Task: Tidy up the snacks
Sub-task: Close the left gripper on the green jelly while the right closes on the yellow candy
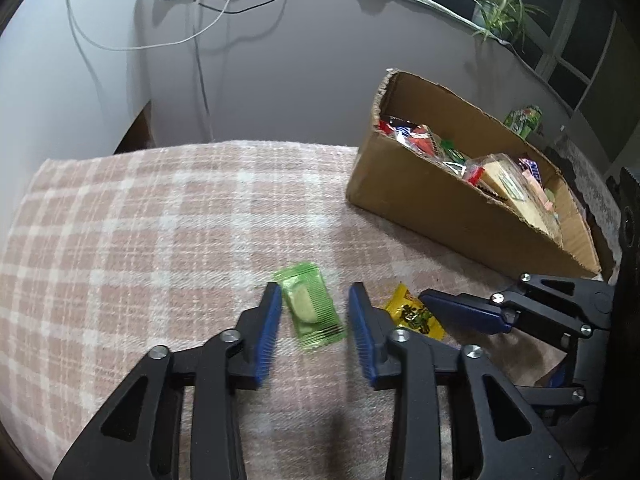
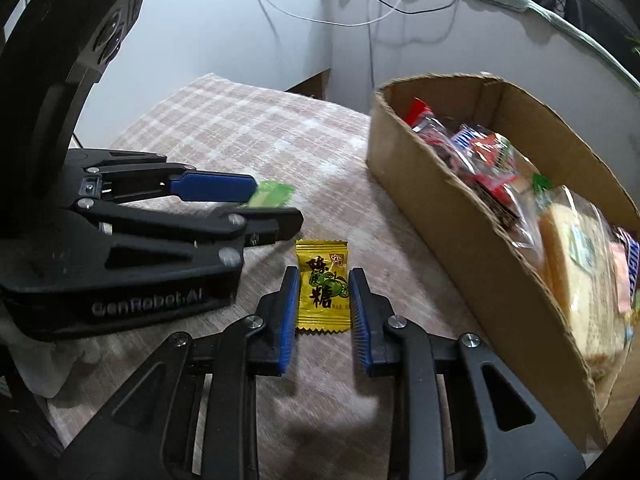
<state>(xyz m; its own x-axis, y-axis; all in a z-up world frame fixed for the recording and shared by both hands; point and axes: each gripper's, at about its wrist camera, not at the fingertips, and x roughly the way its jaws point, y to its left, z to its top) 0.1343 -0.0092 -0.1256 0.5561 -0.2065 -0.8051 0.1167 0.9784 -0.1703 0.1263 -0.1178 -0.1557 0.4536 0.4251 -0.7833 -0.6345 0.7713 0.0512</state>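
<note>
Ribbed blue left tool [image 1: 314, 292] apart astride glossy green sachet [image 1: 310, 308], right tool [image 2: 324, 276] clamped on crinkly yellow candy [image 2: 322, 286]

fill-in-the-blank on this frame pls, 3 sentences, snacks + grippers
The left gripper straddles a small ____ plastic snack packet on the checked pink cloth.
The right gripper is shut on a ____ candy wrapper.
Other snacks sit inside the open ____ box.

Missing words: green; yellow; cardboard

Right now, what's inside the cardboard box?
The box holds a pile of wrapped snacks, red ones and a big pale one. Whatever lies under the pile is hidden.
</note>
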